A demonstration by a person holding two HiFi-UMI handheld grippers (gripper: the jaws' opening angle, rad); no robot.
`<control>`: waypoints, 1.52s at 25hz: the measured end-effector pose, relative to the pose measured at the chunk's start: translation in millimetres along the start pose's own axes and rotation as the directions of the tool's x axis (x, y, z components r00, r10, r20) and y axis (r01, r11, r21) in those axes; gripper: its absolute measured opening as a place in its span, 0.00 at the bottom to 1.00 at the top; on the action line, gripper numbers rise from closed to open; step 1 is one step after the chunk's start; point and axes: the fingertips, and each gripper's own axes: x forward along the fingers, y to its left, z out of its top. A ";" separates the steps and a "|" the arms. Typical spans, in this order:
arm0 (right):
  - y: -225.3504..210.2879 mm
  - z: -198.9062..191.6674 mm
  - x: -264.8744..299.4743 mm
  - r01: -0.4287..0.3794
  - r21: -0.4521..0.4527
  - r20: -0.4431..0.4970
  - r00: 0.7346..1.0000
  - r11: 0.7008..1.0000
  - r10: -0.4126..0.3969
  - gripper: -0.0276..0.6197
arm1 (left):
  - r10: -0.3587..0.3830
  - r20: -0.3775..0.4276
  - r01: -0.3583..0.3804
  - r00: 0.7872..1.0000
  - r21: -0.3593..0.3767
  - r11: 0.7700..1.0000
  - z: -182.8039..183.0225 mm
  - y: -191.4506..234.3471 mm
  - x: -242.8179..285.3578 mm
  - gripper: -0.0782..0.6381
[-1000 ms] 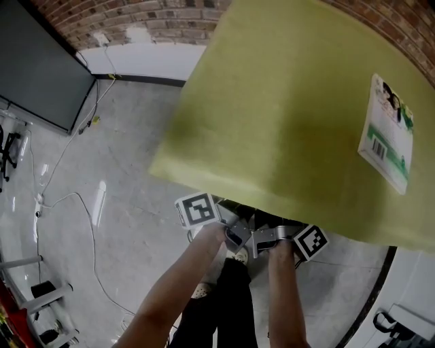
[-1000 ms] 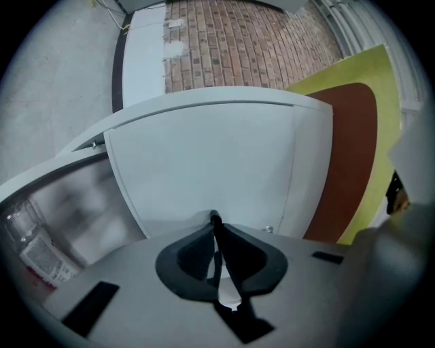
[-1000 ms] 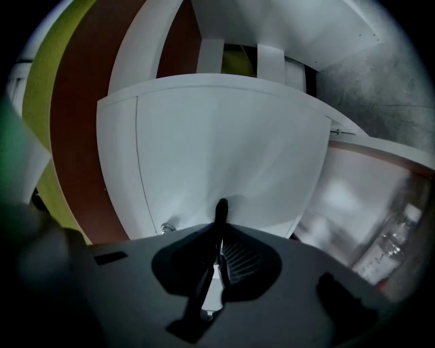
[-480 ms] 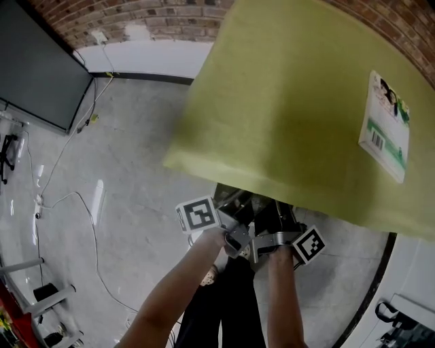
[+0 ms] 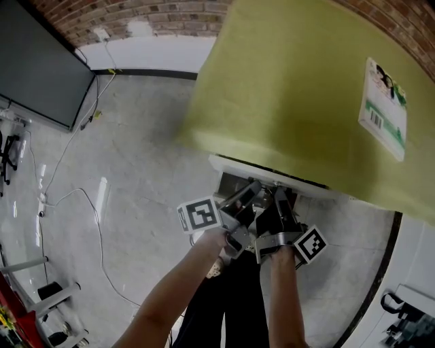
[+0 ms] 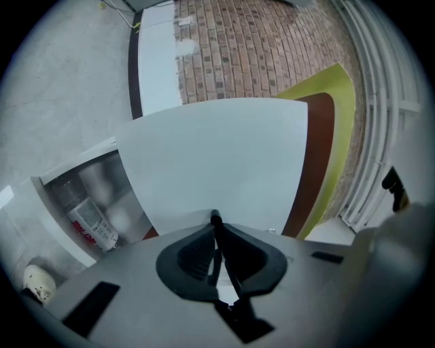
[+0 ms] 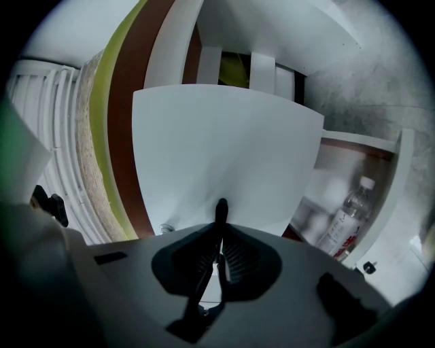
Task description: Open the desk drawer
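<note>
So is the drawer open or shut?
Open, at least partly. The drawer sticks out from under the yellow desk top, and a bottle shows inside it.

A brick wall (image 5: 170,13) ran along the far side. The glossy grey floor (image 5: 136,156) carried a white cable (image 5: 76,192), with a dark panel (image 5: 34,68) at left.

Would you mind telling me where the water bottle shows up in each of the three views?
Head view: it cannot be made out.
Left gripper view: water bottle at lower left, in the open drawer.
Right gripper view: at lower right, cap pointing up.
Shared landmark: the white panel, which fills the middle of both gripper views and shows as a white strip under the green tabletop in the head view.
</note>
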 end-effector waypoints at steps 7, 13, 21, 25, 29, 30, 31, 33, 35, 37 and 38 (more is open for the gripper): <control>-2.2 -13.8 -23.7 0.009 -0.011 -0.006 1.000 1.000 -0.009 0.10 | 0.007 -0.003 -0.007 1.000 -0.008 1.000 -18.8 0.5 -20.9 0.16; -2.5 -25.4 -40.4 0.018 0.001 -0.011 1.000 1.000 -0.018 0.10 | 0.024 -0.010 -0.024 1.000 -0.012 1.000 -32.8 1.0 -35.8 0.16; -4.4 -42.8 -62.1 0.058 0.035 -0.001 0.998 0.998 -0.058 0.10 | 0.048 -0.031 -0.049 0.998 -0.025 0.998 -49.6 3.4 -57.1 0.16; -12.2 -46.3 -66.6 0.084 0.050 -0.006 0.996 0.995 -0.084 0.10 | 0.088 -0.051 -0.087 0.995 0.006 0.996 -54.3 10.6 -60.3 0.17; -19.5 -48.4 -68.8 0.080 0.048 -0.027 0.996 0.996 -0.079 0.10 | 0.099 -0.049 -0.098 0.994 0.023 0.995 -56.8 17.2 -61.7 0.17; -21.6 -48.9 -68.9 0.079 0.041 -0.036 0.996 0.996 -0.078 0.10 | 0.100 -0.049 -0.099 0.994 0.025 0.995 -57.1 19.0 -62.1 0.17; -24.2 -49.4 -68.8 0.079 0.038 -0.042 0.996 0.996 -0.077 0.10 | 0.104 -0.050 -0.102 0.993 0.028 0.994 -57.4 21.4 -62.3 0.17; -30.5 -50.5 -68.7 0.084 0.049 -0.041 0.996 0.995 -0.082 0.10 | 0.114 -0.053 -0.113 0.992 0.031 0.993 -58.6 28.1 -62.4 0.17; -38.1 -52.3 -70.5 0.097 0.065 -0.033 0.995 0.993 -0.095 0.10 | 0.129 -0.064 -0.127 0.990 0.032 0.991 -61.6 36.2 -63.0 0.17; -47.5 -55.1 -73.3 0.112 0.073 -0.030 0.993 0.991 -0.110 0.10 | 0.147 -0.081 -0.145 0.986 0.036 0.989 -65.3 45.5 -65.2 0.17; -51.8 -56.7 -74.1 0.116 0.074 -0.031 0.993 0.991 -0.114 0.10 | 0.154 -0.089 -0.151 0.984 0.040 0.988 -66.5 49.8 -66.2 0.17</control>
